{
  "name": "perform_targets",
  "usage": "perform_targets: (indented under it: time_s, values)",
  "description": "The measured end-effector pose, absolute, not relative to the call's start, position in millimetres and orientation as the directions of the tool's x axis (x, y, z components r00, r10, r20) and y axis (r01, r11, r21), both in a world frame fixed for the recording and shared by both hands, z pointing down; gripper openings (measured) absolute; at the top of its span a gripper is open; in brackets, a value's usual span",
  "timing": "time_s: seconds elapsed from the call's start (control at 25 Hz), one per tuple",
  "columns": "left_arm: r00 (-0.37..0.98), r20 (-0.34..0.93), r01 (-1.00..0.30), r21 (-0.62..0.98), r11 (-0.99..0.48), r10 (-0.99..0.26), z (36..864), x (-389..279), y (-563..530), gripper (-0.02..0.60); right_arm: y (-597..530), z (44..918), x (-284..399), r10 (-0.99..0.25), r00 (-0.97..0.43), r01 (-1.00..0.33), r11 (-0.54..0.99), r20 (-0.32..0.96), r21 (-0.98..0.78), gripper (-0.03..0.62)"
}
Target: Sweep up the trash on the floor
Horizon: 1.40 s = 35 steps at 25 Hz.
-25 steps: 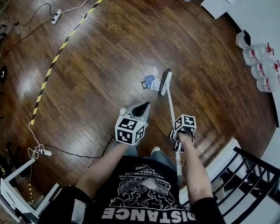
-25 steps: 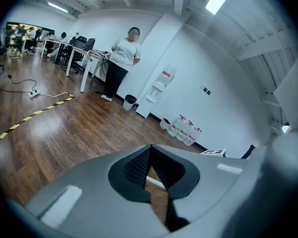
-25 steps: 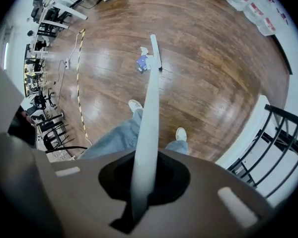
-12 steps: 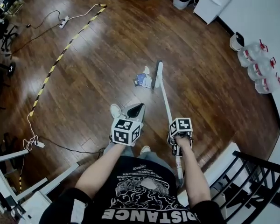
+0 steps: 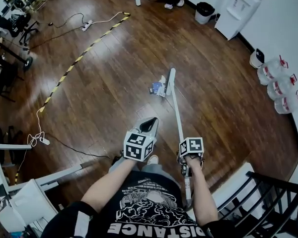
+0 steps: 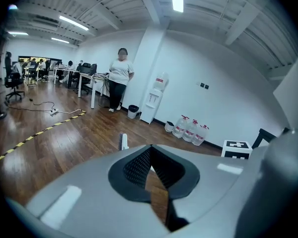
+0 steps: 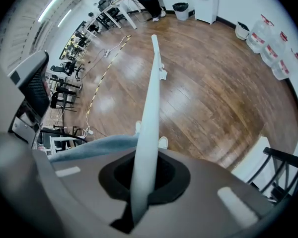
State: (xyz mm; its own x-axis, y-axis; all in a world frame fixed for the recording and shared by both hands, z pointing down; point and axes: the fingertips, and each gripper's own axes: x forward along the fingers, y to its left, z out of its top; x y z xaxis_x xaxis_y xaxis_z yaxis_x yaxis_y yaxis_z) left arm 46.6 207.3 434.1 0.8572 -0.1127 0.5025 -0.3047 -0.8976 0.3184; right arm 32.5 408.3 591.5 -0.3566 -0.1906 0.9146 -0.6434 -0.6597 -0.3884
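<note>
The right gripper [image 7: 148, 180] has its jaws pinching the broom handle [image 7: 150, 118] high up. The handle is probably light, stiff and slippery. The left gripper [image 6: 154, 182] has its jaws together and empty. The trash [image 5: 158, 88] looks flimsy.

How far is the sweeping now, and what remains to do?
Looks done: the trash lies in one pile. In hand: the right gripper is shut on the broom, its head beside the pile. Left: collecting the pile; the left gripper is shut and empty, no dustpan visible.

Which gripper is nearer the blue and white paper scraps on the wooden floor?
Left. The left gripper hangs empty short of the blue and white paper scraps; the right gripper sits farther back, clamping the white broom handle whose head lies beside them.
</note>
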Motion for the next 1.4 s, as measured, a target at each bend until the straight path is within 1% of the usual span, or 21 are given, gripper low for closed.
perform_targets:
  time_s: [0.16, 0.4, 0.64, 0.84, 1.0, 1.4]
  values:
    - [0.849, 0.511, -0.324, 0.307, -0.895, -0.133, 426, 20, 220, 0.005, 403, 571, 14, -0.226, -0.316, -0.68, -0.624, 0.922, -0.386, 0.0]
    - [0.872, 0.469, -0.312, 0.315, -0.896, -0.139, 408, -15, 227, 0.005, 385, 538, -19, -0.3, -0.265, -0.725, -0.564, 0.916, -0.395, 0.0]
    - [0.89, 0.435, -0.286, 0.296, -0.911, -0.138, 399, -79, 232, 0.005, 376, 513, -69, -0.338, -0.175, -0.772, -0.536, 0.924, -0.343, 0.0]
    - [0.897, 0.422, -0.279, 0.313, -0.908, -0.131, 400, -135, 234, 0.005, 372, 495, -118, -0.382, -0.124, -0.761, -0.555, 0.916, -0.335, 0.0]
    - [0.898, 0.422, -0.277, 0.325, -0.904, -0.124, 404, -171, 234, 0.005, 376, 490, -150, -0.39, -0.104, -0.75, -0.573, 0.915, -0.33, 0.0]
    - [0.908, 0.412, -0.229, 0.343, -0.911, -0.073, 407, -204, 250, 0.005, 395, 483, -191, -0.386, -0.079, -0.727, -0.608, 0.919, -0.318, 0.0]
